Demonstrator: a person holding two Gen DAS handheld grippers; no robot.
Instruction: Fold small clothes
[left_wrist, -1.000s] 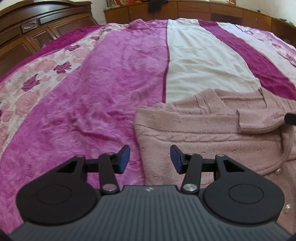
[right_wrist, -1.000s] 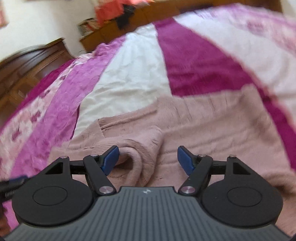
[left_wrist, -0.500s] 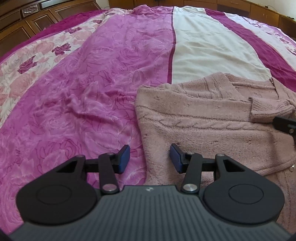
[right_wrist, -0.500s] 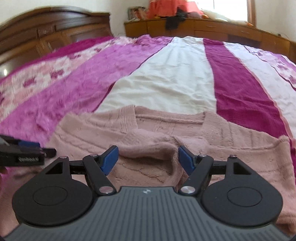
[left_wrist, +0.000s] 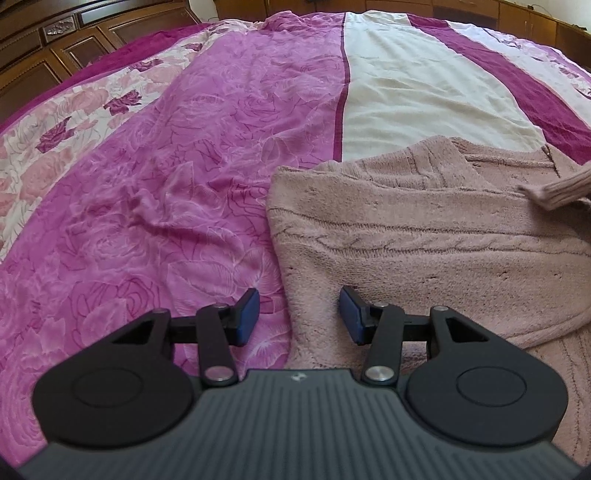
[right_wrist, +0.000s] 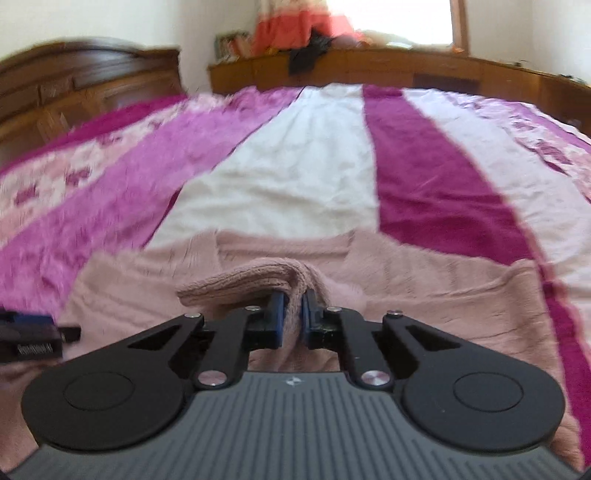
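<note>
Pink knit cardigan (left_wrist: 424, 236) lies flat on the bed (left_wrist: 184, 147), filling the lower right of the left wrist frame; its left side edge runs from mid-frame down toward the camera, its long cable-knit line running across the frame.

Right hand-held gripper (right_wrist: 292, 319): pads closed to a narrow gap, pinching the ribbed sleeve cuff (right_wrist: 258, 278). Cuff sits dead centre of the right wrist frame, lifted clear of the cardigan body (right_wrist: 424, 273) beneath it; the free end droops to frame left. Same cuff shows at the right edge of the left wrist frame (left_wrist: 557, 188). Background is motion-blurred.

Left hand-held gripper (left_wrist: 298, 314): pads wide apart, holding nothing. It hovers low over the cardigan's left edge, one pad above the bedspread, the other above the knit. Contact with the fabric: cannot tell.

Key relation: sleeve is gripped by the right only; the garment edge lies directly ahead of and between the left pads. Judgement: sleeve fold across the body is in progress; the left is nearer to pin or take the side edge.
</note>
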